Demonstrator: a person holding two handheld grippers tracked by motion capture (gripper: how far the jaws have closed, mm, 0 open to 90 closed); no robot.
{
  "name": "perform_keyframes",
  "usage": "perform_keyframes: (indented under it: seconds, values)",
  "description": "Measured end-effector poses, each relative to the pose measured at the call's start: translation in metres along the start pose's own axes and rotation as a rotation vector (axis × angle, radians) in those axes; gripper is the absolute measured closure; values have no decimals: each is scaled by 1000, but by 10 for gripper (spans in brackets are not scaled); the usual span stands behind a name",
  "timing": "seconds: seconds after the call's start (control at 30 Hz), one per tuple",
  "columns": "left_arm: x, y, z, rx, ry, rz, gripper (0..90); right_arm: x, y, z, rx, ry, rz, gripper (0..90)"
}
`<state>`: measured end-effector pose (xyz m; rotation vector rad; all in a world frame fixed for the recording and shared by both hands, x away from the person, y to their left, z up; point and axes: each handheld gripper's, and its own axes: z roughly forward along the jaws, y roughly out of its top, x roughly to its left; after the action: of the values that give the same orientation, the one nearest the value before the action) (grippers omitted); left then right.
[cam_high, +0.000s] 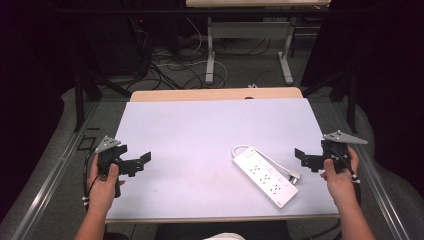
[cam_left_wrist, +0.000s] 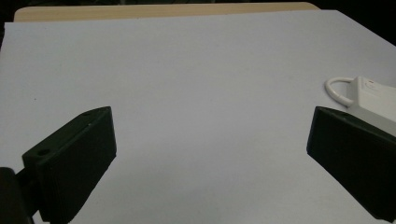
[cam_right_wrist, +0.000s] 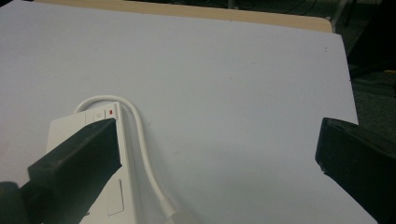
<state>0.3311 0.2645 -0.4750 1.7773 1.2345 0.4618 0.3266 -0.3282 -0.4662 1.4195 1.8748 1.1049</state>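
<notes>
A white power strip (cam_high: 265, 176) is laid near the wide-spread right gripper (cam_high: 302, 159), seemingly untouched; the left gripper (cam_high: 141, 161) is also held wide.

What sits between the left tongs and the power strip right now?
Nothing: in the high view, bare white table surface runs from the left tongs to the power strip.

The right gripper (cam_right_wrist: 217, 154) hides part of the power strip (cam_right_wrist: 128, 196), cut off below.
</notes>
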Motion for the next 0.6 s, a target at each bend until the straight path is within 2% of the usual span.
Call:
perform_keyframes:
  seconds: [0.2,0.23,0.37,0.4,0.6]
  values:
    - [-9,1,1,16,-13,11,17,8,2,-2,5,-6,-41,0]
    - [-9,1,2,20,-14,17,18,11,2,-2,7,2,-26,0]
    - [-12,1,3,29,-21,22,20,16,4,0,-4,-13,-16,0]
    - [-12,1,3,31,-19,28,20,17,4,-1,6,-14,-21,0]
    - [-18,1,1,32,-28,42,24,24,7,-3,-18,-4,-46,0]
